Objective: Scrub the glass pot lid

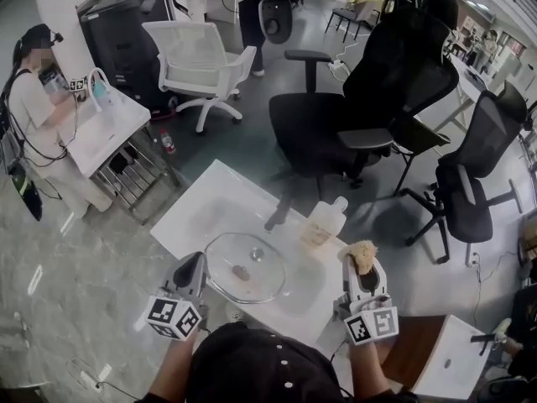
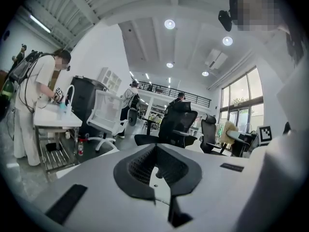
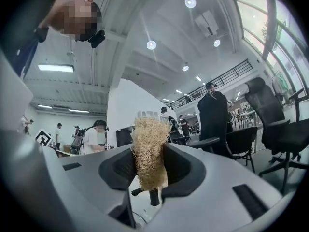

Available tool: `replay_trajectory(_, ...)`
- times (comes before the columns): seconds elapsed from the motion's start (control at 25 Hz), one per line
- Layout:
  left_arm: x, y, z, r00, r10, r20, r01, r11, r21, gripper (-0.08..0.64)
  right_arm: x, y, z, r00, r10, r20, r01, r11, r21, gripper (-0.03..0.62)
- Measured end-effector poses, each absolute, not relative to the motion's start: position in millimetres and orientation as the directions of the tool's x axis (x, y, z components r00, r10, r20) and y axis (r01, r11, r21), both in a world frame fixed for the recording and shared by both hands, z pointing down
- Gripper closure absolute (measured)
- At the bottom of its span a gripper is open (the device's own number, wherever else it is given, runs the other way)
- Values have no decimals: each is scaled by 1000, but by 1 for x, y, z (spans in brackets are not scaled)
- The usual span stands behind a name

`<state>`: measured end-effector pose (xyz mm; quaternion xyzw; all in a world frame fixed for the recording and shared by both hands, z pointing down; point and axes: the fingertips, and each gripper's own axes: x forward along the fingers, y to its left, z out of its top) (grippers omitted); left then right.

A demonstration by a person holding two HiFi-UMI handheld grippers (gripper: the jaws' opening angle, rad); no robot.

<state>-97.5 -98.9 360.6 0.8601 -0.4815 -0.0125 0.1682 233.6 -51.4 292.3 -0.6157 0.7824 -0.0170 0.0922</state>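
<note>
In the head view the glass pot lid point(image 1: 256, 288) with its small knob point(image 1: 241, 271) lies over the white sink basin point(image 1: 197, 212). My left gripper point(image 1: 198, 261) is shut, its tip at the lid's left rim; I cannot tell whether it touches. In the left gripper view its jaws point(image 2: 155, 167) meet with nothing showing between them. My right gripper point(image 1: 364, 269) is to the right of the lid and shut on a tan fibrous scrubber point(image 1: 363, 254). In the right gripper view the scrubber point(image 3: 148, 149) stands upright between the jaws of that gripper point(image 3: 149, 166).
A clear soap bottle point(image 1: 325, 219) stands behind the lid on the sink top. Black office chairs point(image 1: 336, 124) crowd the far side and right, with a white chair point(image 1: 197, 61) at the back. A person point(image 1: 33, 99) works at another white sink table point(image 1: 105, 128) on the left.
</note>
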Motion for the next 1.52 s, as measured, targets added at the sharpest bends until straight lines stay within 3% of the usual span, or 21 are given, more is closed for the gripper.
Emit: replay_trajectory(1.52, -90, -93, 345, 535, -838, 113, -830, -495, 255, 533, 211, -51, 290, -227, -969, -101, -973, 229, -8, 445)
